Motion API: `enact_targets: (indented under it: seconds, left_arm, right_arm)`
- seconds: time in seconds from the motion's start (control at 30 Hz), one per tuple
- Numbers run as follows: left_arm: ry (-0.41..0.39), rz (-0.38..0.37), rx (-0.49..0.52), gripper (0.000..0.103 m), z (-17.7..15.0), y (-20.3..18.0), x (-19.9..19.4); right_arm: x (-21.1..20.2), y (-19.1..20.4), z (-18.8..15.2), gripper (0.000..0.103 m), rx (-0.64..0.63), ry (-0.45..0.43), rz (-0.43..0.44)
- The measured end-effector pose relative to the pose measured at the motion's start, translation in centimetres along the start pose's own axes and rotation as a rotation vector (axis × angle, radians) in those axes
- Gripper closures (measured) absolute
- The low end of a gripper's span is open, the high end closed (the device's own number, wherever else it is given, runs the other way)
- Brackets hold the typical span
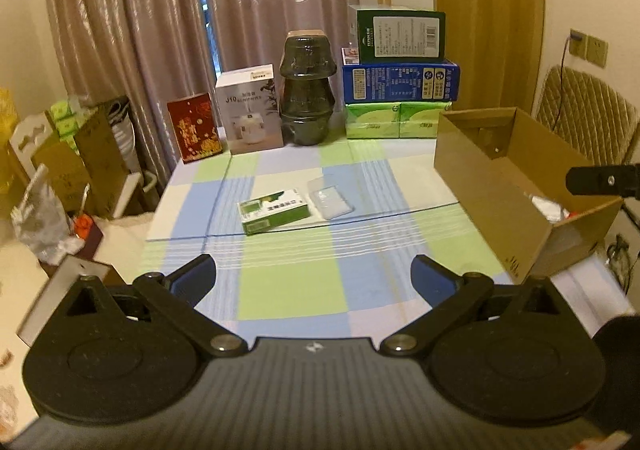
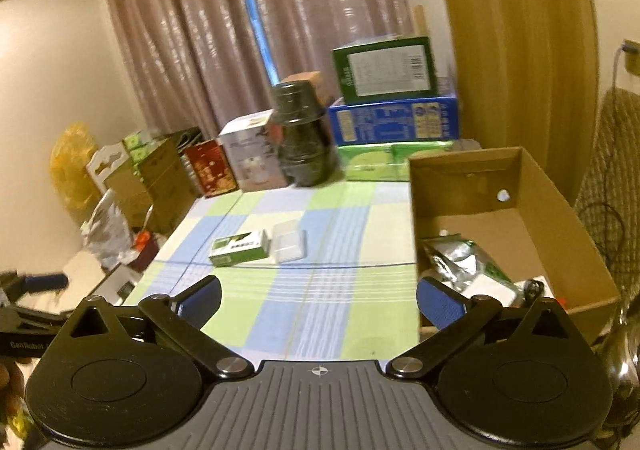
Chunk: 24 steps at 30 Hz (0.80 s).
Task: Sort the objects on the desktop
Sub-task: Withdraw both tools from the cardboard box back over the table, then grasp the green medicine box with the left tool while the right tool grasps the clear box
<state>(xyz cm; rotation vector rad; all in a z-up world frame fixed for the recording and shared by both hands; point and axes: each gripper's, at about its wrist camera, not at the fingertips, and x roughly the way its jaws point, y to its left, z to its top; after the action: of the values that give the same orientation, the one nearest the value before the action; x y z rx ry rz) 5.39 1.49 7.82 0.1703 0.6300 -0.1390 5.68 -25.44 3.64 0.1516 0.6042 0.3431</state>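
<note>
A green-and-white small box (image 1: 275, 211) lies flat on the checked tablecloth (image 1: 288, 282), with a clear plastic case (image 1: 329, 198) touching its right side. Both show again in the right wrist view: the small box (image 2: 239, 247) and the clear case (image 2: 289, 241). An open cardboard box (image 1: 516, 186) stands at the table's right edge; in the right wrist view the cardboard box (image 2: 516, 218) holds a silver foil bag (image 2: 460, 258) and other small items. My left gripper (image 1: 314, 274) is open and empty, well short of the small box. My right gripper (image 2: 319, 300) is open and empty beside the cardboard box.
Along the far edge stand a red box (image 1: 195, 127), a white humidifier box (image 1: 251, 110), a dark stacked jar (image 1: 307, 90) and a pile of green and blue cartons (image 1: 400, 78). Clutter and bags (image 1: 44, 226) sit off the table's left. A chair (image 1: 588, 122) stands right.
</note>
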Motion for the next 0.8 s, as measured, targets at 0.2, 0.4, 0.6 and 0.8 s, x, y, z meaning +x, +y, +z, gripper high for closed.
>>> enact_targets:
  seconds: [0.2, 0.4, 0.6, 0.8]
  left_arm:
    - [0.014, -0.046, 0.079, 0.001, 0.2, 2.2, 1.0]
    - [0.024, -0.102, 0.181, 0.001, 1.2, 4.6, 5.1]
    - [0.058, -0.145, 0.293, 0.001, 2.7, 7.7, 11.2]
    - [0.080, -0.230, 0.358, 0.001, 4.4, 9.4, 18.4]
  right_arm:
    - [2.5, 2.1, 0.7, 0.002, -0.094, 0.036, 0.026]
    - [8.3, 3.5, 1.8, 0.002, -0.183, 0.125, 0.055]
    - [16.1, 4.7, 3.0, 0.002, -0.319, 0.216, 0.093]
    - [23.8, 4.9, 4.8, 0.002, -0.391, 0.302, 0.158]
